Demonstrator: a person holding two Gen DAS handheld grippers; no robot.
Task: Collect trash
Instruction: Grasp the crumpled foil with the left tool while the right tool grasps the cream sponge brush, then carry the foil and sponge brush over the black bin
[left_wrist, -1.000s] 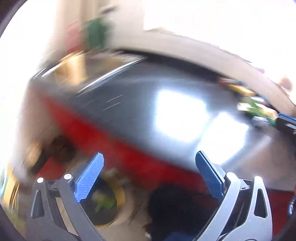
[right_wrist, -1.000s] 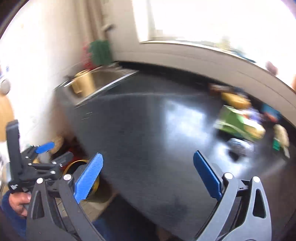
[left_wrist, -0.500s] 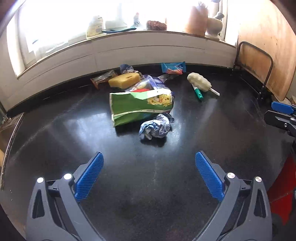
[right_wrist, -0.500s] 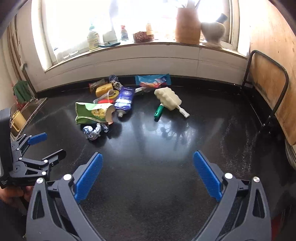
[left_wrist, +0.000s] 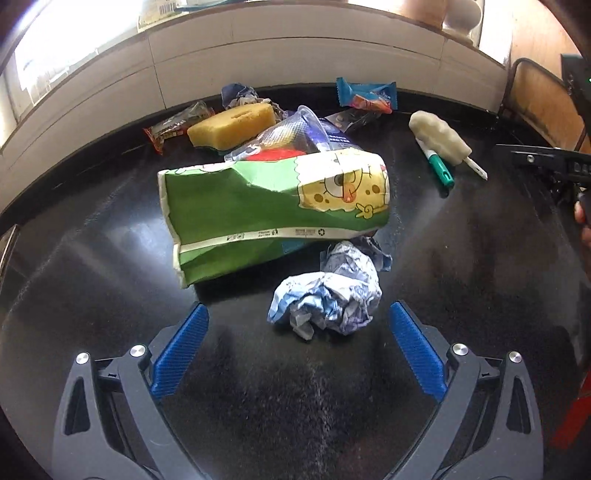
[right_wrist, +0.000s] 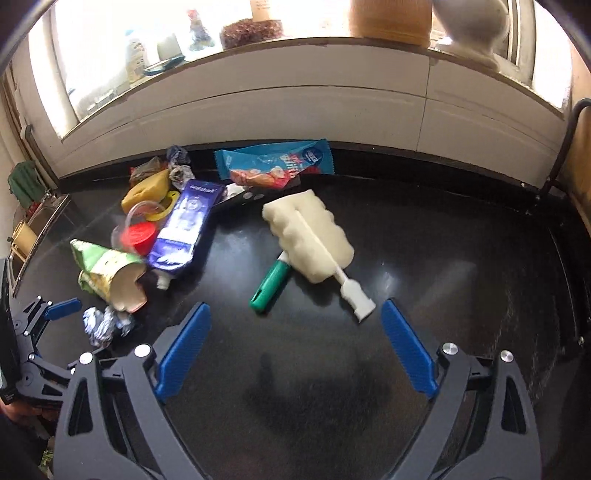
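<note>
On the black counter (left_wrist: 110, 295) lies a crumpled silver-blue foil wrapper (left_wrist: 328, 295), just ahead of my open left gripper (left_wrist: 299, 332) and a little right of its centre. Behind the wrapper sits a crushed green carton (left_wrist: 258, 210) with a yellow cartoon face. My right gripper (right_wrist: 293, 332) is open and empty over bare counter. Ahead of it lie a cream sponge brush with a white handle (right_wrist: 310, 236) and a green marker (right_wrist: 269, 286). A dark blue tube (right_wrist: 186, 225), a red lid (right_wrist: 138, 238) and a blue snack wrapper (right_wrist: 273, 162) lie further back.
A yellow sponge (left_wrist: 232, 123), a clear plastic cup (left_wrist: 291, 129) and small wrappers (left_wrist: 173, 125) sit near the white windowsill wall (right_wrist: 295, 103). A sink (right_wrist: 33, 225) is at the far left. A black metal rack (right_wrist: 565, 147) stands at the right. The left gripper (right_wrist: 48, 314) shows in the right wrist view.
Both grippers have swung from the sink side to face the trash pile and moved closer. The foil wrapper now lies just ahead of the left gripper. Both stay open.
</note>
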